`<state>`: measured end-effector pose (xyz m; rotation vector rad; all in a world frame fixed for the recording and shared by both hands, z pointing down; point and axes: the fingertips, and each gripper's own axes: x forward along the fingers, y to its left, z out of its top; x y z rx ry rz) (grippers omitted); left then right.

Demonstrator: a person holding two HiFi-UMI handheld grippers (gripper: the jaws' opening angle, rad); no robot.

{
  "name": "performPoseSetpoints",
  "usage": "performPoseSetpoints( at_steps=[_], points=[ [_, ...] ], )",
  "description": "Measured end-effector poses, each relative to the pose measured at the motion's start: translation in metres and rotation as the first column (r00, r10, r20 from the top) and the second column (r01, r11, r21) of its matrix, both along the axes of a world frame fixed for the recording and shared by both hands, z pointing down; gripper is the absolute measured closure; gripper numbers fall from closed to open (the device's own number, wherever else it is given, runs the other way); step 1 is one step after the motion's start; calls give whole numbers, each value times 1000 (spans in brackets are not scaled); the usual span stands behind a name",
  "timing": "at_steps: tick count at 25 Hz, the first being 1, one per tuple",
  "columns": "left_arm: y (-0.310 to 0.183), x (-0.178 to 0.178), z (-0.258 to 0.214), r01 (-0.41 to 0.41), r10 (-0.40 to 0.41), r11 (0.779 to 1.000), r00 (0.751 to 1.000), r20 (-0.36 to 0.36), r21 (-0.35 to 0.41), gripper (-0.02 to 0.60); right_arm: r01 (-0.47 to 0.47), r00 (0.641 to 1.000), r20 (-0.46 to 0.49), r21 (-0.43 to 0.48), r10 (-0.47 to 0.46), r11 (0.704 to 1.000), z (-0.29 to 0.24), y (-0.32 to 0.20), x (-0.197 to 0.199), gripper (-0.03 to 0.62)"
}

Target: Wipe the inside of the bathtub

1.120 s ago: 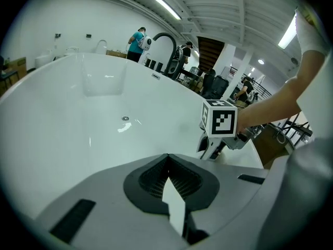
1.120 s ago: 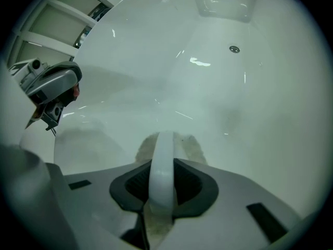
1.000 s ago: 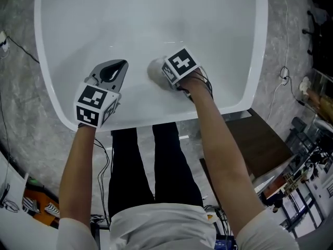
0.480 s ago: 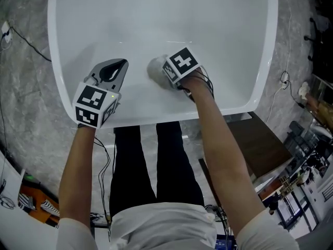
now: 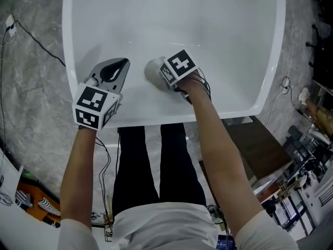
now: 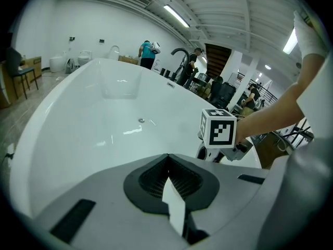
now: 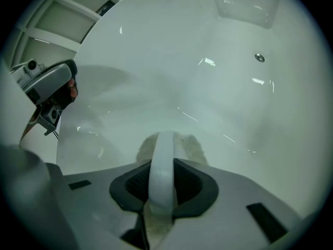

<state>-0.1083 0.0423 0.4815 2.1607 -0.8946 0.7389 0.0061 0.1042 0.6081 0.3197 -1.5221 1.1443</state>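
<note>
The white bathtub (image 5: pixel 78 95) fills the top of the head view, and I stand at its near rim. My right gripper (image 5: pixel 162 73) is shut on a pale wiping pad (image 5: pixel 152 70) with a white band, which presses on the tub's near inner wall. In the right gripper view the pad (image 7: pixel 190 145) shows just past the right gripper (image 7: pixel 164 138), with the drain (image 7: pixel 259 58) further down the tub. My left gripper (image 5: pixel 124 63) hovers over the inner wall to the pad's left, shut with nothing held. The left gripper (image 6: pixel 167 159) points along the tub towards the drain (image 6: pixel 141 120).
Grey marble floor (image 5: pixel 31 108) surrounds the tub, with a cable (image 5: pixel 31 38) at the left. A dark wooden stand (image 5: pixel 260 145) sits at the right, with clutter (image 5: pixel 307 171) beyond it. People (image 6: pixel 148 53) stand far behind the tub.
The tub has slid to the right in the head view while both grippers kept their place in the picture, so pad and grippers sit further left along the tub's near wall.
</note>
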Motion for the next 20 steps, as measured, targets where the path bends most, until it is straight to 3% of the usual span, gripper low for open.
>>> performPoseSetpoints(
  at_steps=[20],
  points=[
    [-12,-64,-47,83,-83,996,996,6,23,575,47,992,114,-7,-46,999,-2,6,-112,500]
  ],
)
